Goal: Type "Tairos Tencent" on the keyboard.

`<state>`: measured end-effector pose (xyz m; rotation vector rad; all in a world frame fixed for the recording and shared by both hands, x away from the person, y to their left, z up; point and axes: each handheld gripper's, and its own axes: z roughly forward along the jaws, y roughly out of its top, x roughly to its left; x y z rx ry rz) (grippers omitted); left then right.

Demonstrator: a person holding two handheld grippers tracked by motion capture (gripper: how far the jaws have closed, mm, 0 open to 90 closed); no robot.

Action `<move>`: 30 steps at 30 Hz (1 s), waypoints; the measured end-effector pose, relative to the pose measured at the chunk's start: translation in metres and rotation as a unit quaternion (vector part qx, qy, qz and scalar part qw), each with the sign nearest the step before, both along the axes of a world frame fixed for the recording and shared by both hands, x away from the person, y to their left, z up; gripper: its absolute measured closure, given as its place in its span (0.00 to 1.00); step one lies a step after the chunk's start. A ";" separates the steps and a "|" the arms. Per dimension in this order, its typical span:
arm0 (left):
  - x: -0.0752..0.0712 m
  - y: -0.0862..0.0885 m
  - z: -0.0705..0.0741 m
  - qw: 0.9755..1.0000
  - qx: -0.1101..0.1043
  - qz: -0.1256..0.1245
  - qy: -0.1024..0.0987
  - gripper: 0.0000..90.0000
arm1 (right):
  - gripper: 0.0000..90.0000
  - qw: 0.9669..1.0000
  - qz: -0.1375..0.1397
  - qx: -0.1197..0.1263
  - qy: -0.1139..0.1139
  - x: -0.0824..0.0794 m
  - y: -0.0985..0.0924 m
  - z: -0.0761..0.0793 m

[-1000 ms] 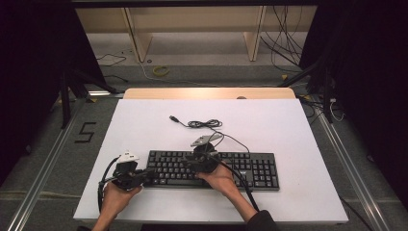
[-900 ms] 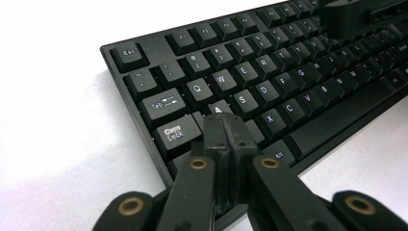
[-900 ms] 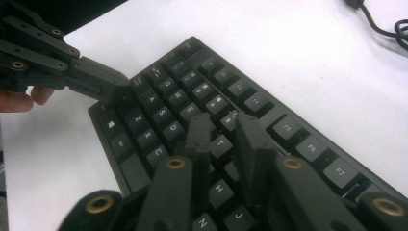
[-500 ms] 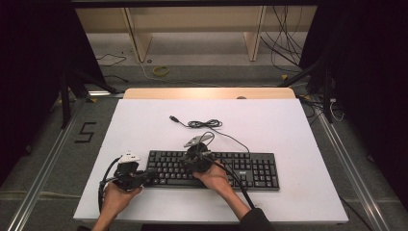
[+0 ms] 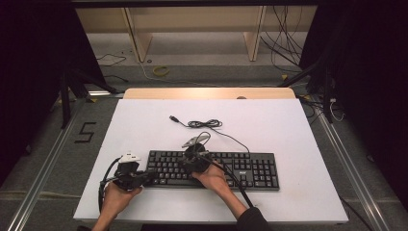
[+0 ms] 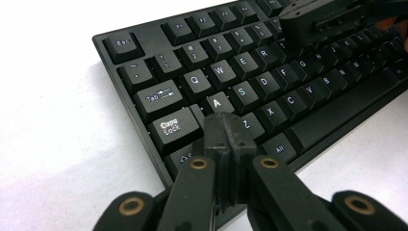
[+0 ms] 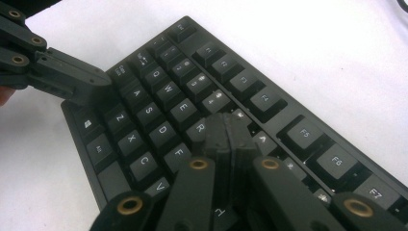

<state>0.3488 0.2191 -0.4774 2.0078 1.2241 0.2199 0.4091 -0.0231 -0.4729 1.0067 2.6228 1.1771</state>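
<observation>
A black keyboard (image 5: 240, 168) lies on the white table (image 5: 269, 120), near its front edge. My left gripper (image 5: 146, 176) lies at the keyboard's left end, its jaws shut with nothing between them. In the left gripper view its tip (image 6: 225, 129) rests over the keys beside Caps Lock and Z on the keyboard (image 6: 269, 82). My right gripper (image 5: 194, 161) is over the keyboard's left-middle keys, also shut and empty. Its tip (image 7: 226, 131) sits by R and F on the keyboard (image 7: 159, 115). Each gripper view shows the other gripper: the right gripper (image 6: 327, 21), the left gripper (image 7: 72, 79).
The keyboard's cable (image 5: 204, 124) lies coiled behind it, its plug (image 5: 173, 118) loose on the table. A wooden strip (image 5: 207, 93) runs along the far edge. Cables and shelf legs (image 5: 137, 41) are on the floor beyond. Bare table lies to the right and behind.
My right gripper and hand have shifted slightly left along the keyboard. The left gripper has stayed put.
</observation>
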 end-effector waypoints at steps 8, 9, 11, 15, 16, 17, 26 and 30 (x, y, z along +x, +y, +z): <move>0.002 0.001 -0.003 1.000 -0.002 -0.001 0.008 0.99 | 1.00 1.000 0.000 -0.006 0.000 0.000 0.001 -0.003; 0.002 0.001 -0.003 1.000 -0.003 -0.002 0.010 1.00 | 1.00 1.000 0.001 -0.010 0.003 0.000 0.002 -0.003; 0.002 0.002 -0.003 1.000 -0.004 -0.002 0.011 1.00 | 1.00 1.000 -0.001 -0.010 0.001 0.000 0.002 -0.004; 0.002 0.002 -0.003 1.000 -0.006 -0.003 0.012 1.00 | 1.00 1.000 -0.001 -0.012 -0.001 0.000 0.003 -0.005; 0.002 0.002 -0.003 1.000 -0.006 -0.003 0.012 1.00 | 1.00 1.000 -0.002 -0.012 -0.001 0.000 0.003 -0.005; 0.002 0.002 -0.003 1.000 -0.006 -0.003 0.012 1.00 | 1.00 1.000 -0.001 -0.011 -0.002 0.000 0.003 -0.005; 0.002 0.004 0.000 1.000 -0.019 0.004 0.009 0.99 | 1.00 1.000 -0.009 -0.002 0.004 -0.002 0.001 -0.004; 0.001 0.004 0.003 1.000 -0.030 0.001 0.003 0.96 | 0.98 1.000 -0.011 0.022 0.002 -0.004 -0.004 0.001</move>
